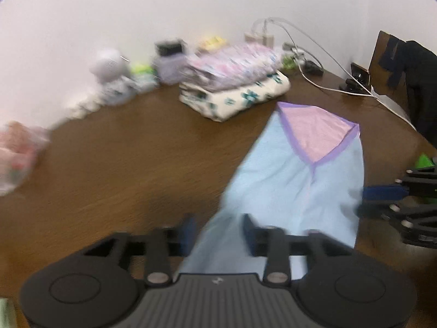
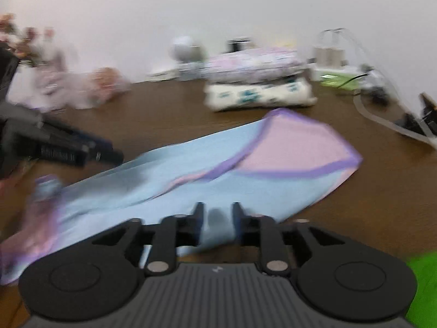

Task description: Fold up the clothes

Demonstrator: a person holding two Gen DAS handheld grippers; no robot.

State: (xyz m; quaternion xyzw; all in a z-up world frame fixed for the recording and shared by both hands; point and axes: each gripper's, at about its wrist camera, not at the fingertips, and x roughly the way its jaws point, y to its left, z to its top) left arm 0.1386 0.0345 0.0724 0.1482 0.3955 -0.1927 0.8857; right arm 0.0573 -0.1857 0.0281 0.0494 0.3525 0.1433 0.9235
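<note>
A light blue cloth [image 1: 275, 188] with a pink, purple-edged corner [image 1: 319, 134] lies long across the brown table [image 1: 123, 169]. It narrows and rises into my left gripper [image 1: 218, 227], whose fingers close on its near end. My right gripper [image 2: 217, 216] pinches the cloth's [image 2: 169, 183] near edge, with a dark fold between its fingers. From the right wrist, the left gripper [image 2: 109, 150] shows at the cloth's left end. The right gripper [image 1: 363, 201] shows at the cloth's right edge in the left wrist view. Both views are blurred.
Two folded items are stacked at the back, a pink-patterned one [image 1: 232, 65] on a cream one with teal print [image 1: 237, 98]. Small clutter and cables [image 1: 314, 43] line the wall. A dark garment on a chair [image 1: 415, 82] stands right. Something green [image 2: 420, 287] lies near right.
</note>
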